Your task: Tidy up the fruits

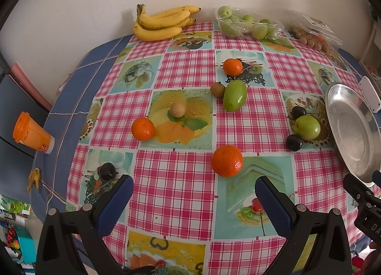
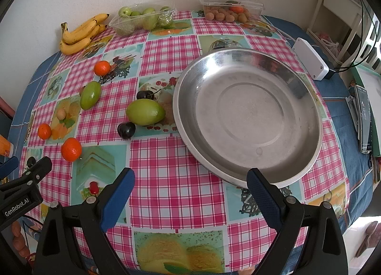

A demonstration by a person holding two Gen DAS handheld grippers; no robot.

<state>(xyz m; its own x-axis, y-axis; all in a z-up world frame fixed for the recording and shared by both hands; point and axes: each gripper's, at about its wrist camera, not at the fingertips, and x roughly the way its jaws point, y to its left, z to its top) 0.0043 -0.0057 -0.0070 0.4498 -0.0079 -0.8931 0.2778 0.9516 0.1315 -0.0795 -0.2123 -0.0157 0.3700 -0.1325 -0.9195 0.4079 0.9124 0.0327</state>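
Note:
Loose fruit lies on the checked tablecloth: three oranges, the nearest [image 1: 227, 161] [image 2: 71, 149], an oval green fruit [image 1: 234, 95] [image 2: 90, 95], a round green fruit [image 1: 306, 127] [image 2: 145, 112] with two dark cherries [image 1: 294, 142] [image 2: 126, 129] beside it, a brown kiwi [image 1: 217, 89] and a tan ball [image 1: 177, 109]. An empty steel plate [image 2: 247, 117] [image 1: 352, 132] sits to the right. My left gripper [image 1: 194, 194] is open, just in front of the nearest orange. My right gripper [image 2: 190, 186] is open and empty at the plate's near rim.
Bananas [image 1: 162, 22] [image 2: 81, 33], a clear tray of green fruit [image 1: 247, 24] [image 2: 142, 18] and a clear box of small brown fruit [image 2: 228, 7] [image 1: 312, 32] stand along the back wall. An orange cup [image 1: 32, 134] is at the left edge, a white box [image 2: 312, 58] at the right.

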